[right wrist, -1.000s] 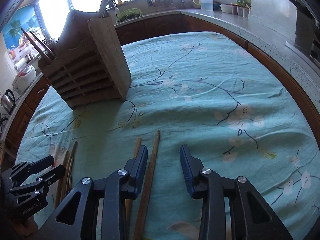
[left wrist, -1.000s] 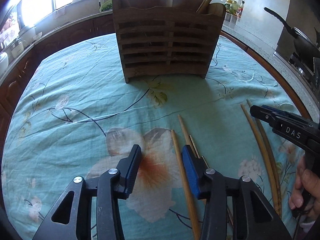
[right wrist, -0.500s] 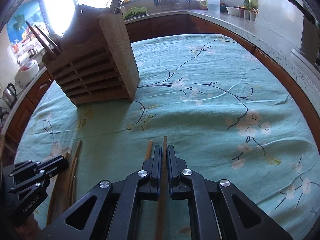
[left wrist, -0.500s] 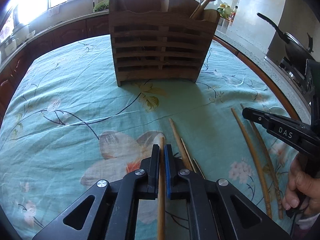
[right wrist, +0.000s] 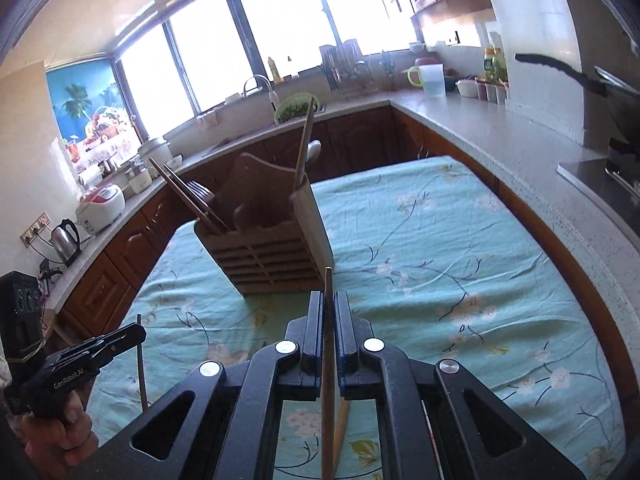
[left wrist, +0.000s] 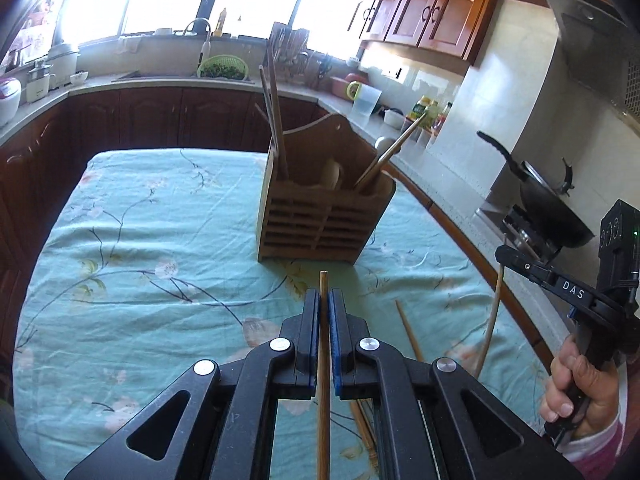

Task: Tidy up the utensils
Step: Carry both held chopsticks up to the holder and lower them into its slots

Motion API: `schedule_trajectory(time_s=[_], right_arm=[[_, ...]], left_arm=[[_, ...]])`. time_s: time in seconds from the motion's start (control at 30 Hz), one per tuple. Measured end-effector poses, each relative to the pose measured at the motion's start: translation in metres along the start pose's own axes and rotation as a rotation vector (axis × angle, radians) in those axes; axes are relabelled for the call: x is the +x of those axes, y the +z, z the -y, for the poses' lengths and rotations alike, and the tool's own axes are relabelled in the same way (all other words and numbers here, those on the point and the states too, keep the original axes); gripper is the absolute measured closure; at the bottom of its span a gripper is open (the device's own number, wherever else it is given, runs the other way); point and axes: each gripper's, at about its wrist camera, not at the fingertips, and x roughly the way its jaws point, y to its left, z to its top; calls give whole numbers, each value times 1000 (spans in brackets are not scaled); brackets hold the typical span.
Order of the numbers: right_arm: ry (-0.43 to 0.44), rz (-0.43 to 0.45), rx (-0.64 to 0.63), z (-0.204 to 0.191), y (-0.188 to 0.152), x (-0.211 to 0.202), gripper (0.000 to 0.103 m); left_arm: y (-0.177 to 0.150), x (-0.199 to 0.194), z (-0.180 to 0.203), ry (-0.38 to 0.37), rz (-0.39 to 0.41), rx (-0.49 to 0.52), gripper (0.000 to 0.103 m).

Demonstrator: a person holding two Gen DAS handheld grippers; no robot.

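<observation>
- Kitchen table under a teal floral cloth, worktops and bright windows behind, is where the risks sit
- Nearest, the left gripper is clamped tight on one chopstick; the pads catch only a thin round stick, so a quick swing could let it pivot or slide out
- Likewise the right gripper is pinched shut on its own chopstick, and the long free end below could snag the cloth
- Loose chopsticks lie on the cloth just beyond the fingers; a low pass might knock them off the edge
- Farther off, the wooden utensil holder stands upright with sticks leaning out; two tips arriving together could clash or miss a compartment
</observation>
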Motion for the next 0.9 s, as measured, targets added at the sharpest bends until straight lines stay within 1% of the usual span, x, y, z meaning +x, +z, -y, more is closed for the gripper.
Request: schedule_trajectory(time_s=[0.1,0.2,0.37,0.57,0.7,0.9], right_arm=[[8,63,-13,-7,14,-20,98],[22,114,-23,-14,26,-34,98],[35,165,-37,-23,40,-46,98],[47,169,-34,-25,46,-39,98],[54,160,-29,-25,47,-34,98],[58,158,-19,-24,48,-28,98]], left_arm=[[4,-27,0,-12,46,11,100],[5,-48,-1,-23,75,10,100],[9,-71,-4,-22,119,13,100],[12,-79,-7,-14,158,13,100],[14,-76,-6,1,176,19,100],[22,-69,-9,1,195,10,100]])
